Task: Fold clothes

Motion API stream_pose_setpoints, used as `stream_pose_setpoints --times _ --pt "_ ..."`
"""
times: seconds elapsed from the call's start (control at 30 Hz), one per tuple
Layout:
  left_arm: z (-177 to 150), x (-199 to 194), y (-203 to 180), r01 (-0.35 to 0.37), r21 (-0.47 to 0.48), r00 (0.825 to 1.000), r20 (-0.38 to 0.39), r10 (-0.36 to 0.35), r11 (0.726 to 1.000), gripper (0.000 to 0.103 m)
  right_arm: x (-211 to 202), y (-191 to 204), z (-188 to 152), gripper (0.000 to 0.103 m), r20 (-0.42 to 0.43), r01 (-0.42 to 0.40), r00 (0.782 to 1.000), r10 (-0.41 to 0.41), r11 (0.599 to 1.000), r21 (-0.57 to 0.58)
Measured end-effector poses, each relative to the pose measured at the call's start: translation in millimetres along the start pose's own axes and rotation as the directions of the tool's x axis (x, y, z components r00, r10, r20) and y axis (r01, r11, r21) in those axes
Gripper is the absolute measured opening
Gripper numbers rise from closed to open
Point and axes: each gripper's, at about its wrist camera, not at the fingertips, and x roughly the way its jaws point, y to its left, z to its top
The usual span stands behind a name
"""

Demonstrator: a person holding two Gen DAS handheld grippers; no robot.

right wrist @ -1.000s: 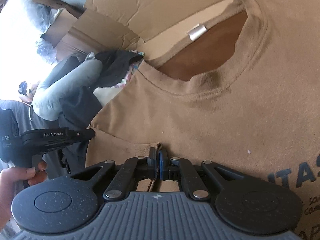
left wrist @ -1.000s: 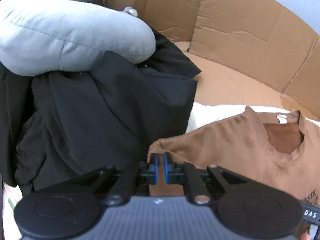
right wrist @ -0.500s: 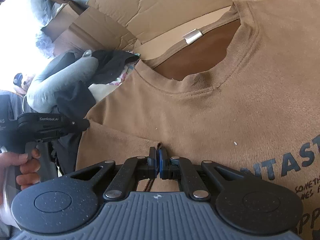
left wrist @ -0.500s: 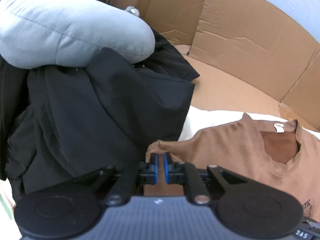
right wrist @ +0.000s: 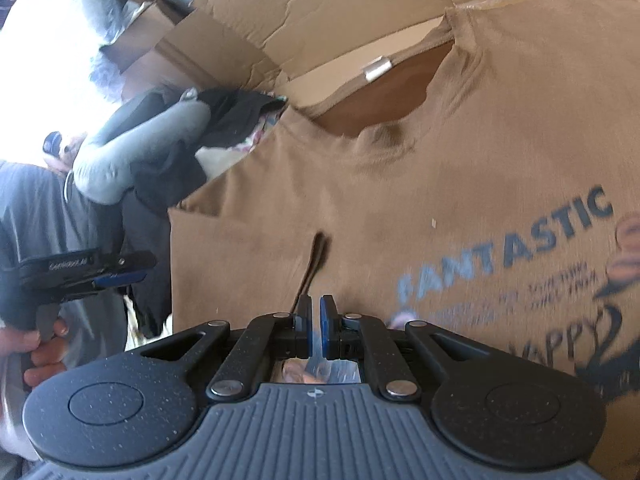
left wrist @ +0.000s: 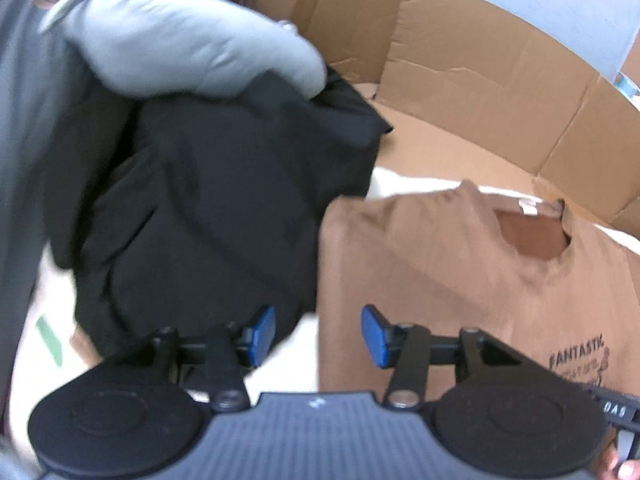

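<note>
Left gripper (left wrist: 318, 335), clamped on the brown T-shirt (left wrist: 460, 264) 0.5 s ago, now gapes empty; right gripper (right wrist: 316, 330) parts slightly — sleeve fold released. Shirt lies print-up beside the black clothes (left wrist: 208, 208), near the cardboard wall (left wrist: 480, 92).

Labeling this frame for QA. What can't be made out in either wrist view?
- Brown t-shirt: hem and far sleeve cut off by both views' edges; lower print lines motion-blurred.
- Right gripper: narrow gap between the pads, no cloth visible there; the camera body hides what lies below.
- Black garments: blurred in the left wrist view, part covered by the grey neck pillow; count and type unclear.
- Left gripper: open, empty.
</note>
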Motion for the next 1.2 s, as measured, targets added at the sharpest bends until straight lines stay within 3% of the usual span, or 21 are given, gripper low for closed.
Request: stream_pose_setpoints --times 0.2,0.43,0.6,0.63,0.7,0.83,0.97,1.1,1.2 --pt "-64 -24 13 -0.022 -0.063 0.999 0.022 0.023 0.998 0.051 -11 12 -13 0.003 -0.053 0.0 0.999 -0.004 0.997 -0.078" --pt "-117 -33 5 -0.018 -0.058 0.999 0.03 0.019 0.998 0.051 -11 23 -20 0.003 -0.088 -0.014 0.996 0.002 0.99 -0.139" --pt "-133 -29 -4 -0.018 -0.011 0.999 0.033 0.019 1.0 0.049 -10 32 -23 0.003 -0.097 -0.026 0.995 0.009 0.986 -0.168" --pt "-137 -28 -5 -0.025 0.001 0.999 0.044 0.025 1.0 0.041 -8 35 -24 0.003 -0.099 -0.031 0.995 0.014 0.984 -0.173" --pt "-143 -22 -6 -0.033 0.016 0.998 0.048 0.032 0.999 0.035 -6 42 -25 0.003 -0.101 -0.042 0.995 0.024 0.982 -0.184" --pt "-153 -14 -9 -0.05 0.011 0.998 0.049 0.049 0.999 0.035 2 55 -27 0.004 -0.11 -0.065 0.993 0.044 0.977 -0.201" --pt "-152 -15 -1 -0.054 -0.025 0.996 0.074 0.056 0.998 0.026 14 70 -34 0.006 -0.137 -0.096 0.988 0.065 0.968 -0.231" --pt "-147 -16 11 -0.022 -0.069 0.996 0.089 0.028 0.997 0.023 27 75 -43 0.011 -0.173 -0.101 0.983 0.059 0.963 -0.248" --pt "-148 -14 17 0.006 -0.095 0.996 0.088 0.002 0.995 0.012 32 75 -49 0.011 -0.18 -0.106 0.982 0.063 0.964 -0.243"
